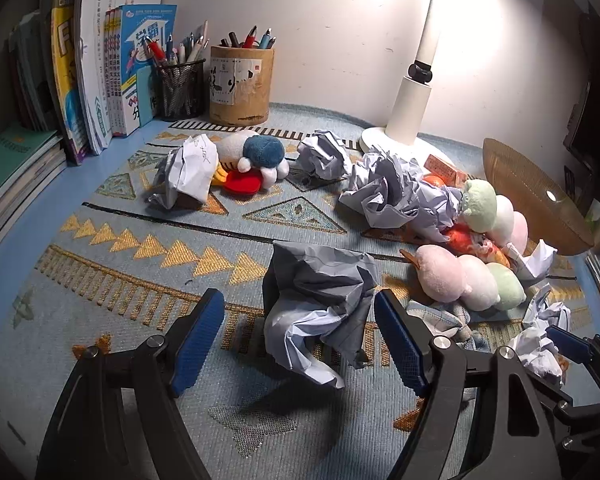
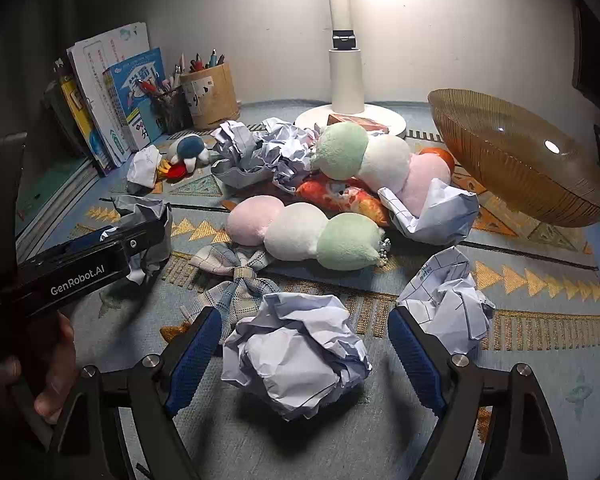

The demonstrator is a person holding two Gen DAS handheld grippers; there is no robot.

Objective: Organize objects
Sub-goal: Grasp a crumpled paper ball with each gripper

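In the left wrist view a grey-white crumpled paper (image 1: 316, 312) lies on the patterned mat between the blue pads of my left gripper (image 1: 298, 300). Its jaws stand open; the right pad is close to the paper's edge and the left pad is well clear. In the right wrist view another crumpled paper ball (image 2: 296, 352) rests on the mat inside my right gripper (image 2: 304, 316). That gripper is open too, with a gap on both sides of the ball. More paper balls (image 2: 448, 300) (image 1: 392, 192) lie scattered around.
Two three-ball plush skewers (image 2: 300, 236) (image 2: 380, 156), an orange plush (image 2: 348, 196) and a plaid bow (image 2: 236, 280) crowd the middle. An amber glass bowl (image 2: 520, 160) stands tilted at right. A lamp base (image 1: 404, 136), a duck plush (image 1: 256, 160), pen cups (image 1: 240, 84) and books (image 1: 92, 80) line the back.
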